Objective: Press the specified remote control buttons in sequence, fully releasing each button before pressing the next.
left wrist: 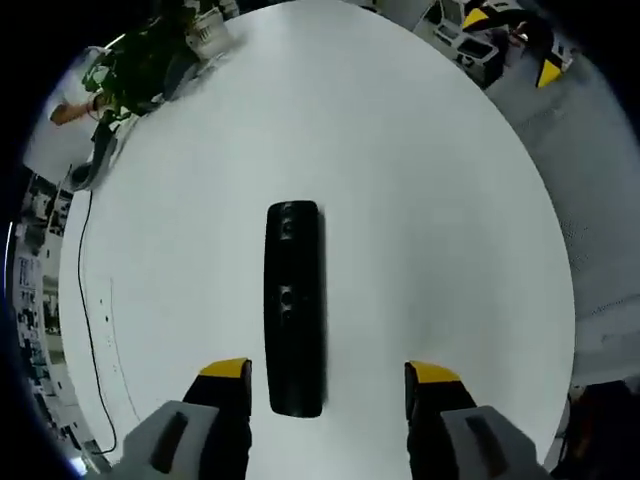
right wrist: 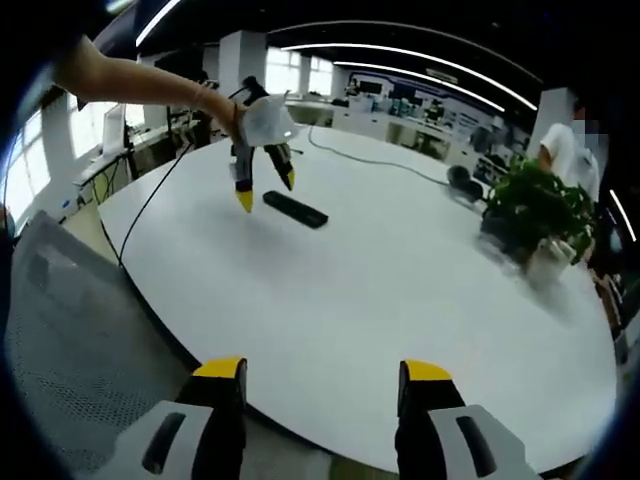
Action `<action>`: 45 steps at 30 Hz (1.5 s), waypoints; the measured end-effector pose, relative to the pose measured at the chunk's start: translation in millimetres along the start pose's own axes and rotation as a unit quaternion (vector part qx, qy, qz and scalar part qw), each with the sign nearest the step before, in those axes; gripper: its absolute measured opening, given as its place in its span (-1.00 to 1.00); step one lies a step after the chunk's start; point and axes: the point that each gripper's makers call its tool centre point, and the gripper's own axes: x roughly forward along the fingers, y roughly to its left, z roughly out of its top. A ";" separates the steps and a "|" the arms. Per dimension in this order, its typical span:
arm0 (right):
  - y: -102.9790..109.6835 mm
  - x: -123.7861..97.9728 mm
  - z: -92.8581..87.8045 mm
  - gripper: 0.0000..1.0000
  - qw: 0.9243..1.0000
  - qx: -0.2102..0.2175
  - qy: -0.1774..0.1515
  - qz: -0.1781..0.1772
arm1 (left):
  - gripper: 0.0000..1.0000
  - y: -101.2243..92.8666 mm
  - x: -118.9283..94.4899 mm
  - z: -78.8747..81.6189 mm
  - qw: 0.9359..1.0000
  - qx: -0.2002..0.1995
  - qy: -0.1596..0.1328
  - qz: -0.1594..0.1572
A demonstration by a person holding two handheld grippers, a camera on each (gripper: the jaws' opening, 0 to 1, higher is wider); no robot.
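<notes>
Left gripper (left wrist: 328,380) is hovering over the white round table (left wrist: 430,200) with its yellow-tipped jaws spread wide apart, nothing between them but air. From where I'm driving this, the black remote control (left wrist: 294,305) lies flat on the tabletop, running lengthwise away from the camera, and its near end sits between the two jaw tips in the left gripper view without touching either one. I can make out a couple of buttons on its top face, but they're too small to read.

Over in the right gripper view, my right gripper (right wrist: 322,385) is parked back past the near edge of the table, jaws also wide apart and holding nothing. From there I can see the left gripper (right wrist: 264,188) held by a person's hand (right wrist: 262,120), pointing down just beside the remote control (right wrist: 295,209), tips above the surface. A black cable (right wrist: 150,200) trails across the far left part of the table, and a potted green plant (right wrist: 535,215) sits near the right edge, well away from the remote.
</notes>
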 end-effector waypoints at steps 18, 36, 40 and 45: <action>0.8 0.2 -0.9 0.11 1.000 0.003 0.002 -0.001 | -0.35 7.3 7.1 -2.8 0.999 -0.011 -0.043 -0.021; 0.4 -0.8 -0.6 0.09 1.000 0.003 -0.001 -0.004 | -0.52 6.4 6.8 -12.9 0.996 -0.046 -0.070 0.012; 0.4 -1.0 -0.7 0.08 1.000 0.002 -0.001 -0.004 | -0.52 1.2 6.4 -13.2 0.994 -0.069 -0.080 0.016; 1.3 -1.1 0.3 0.08 1.000 -0.001 -0.003 -0.002 | -0.52 -9.7 6.0 -12.0 0.992 -0.094 -0.088 0.017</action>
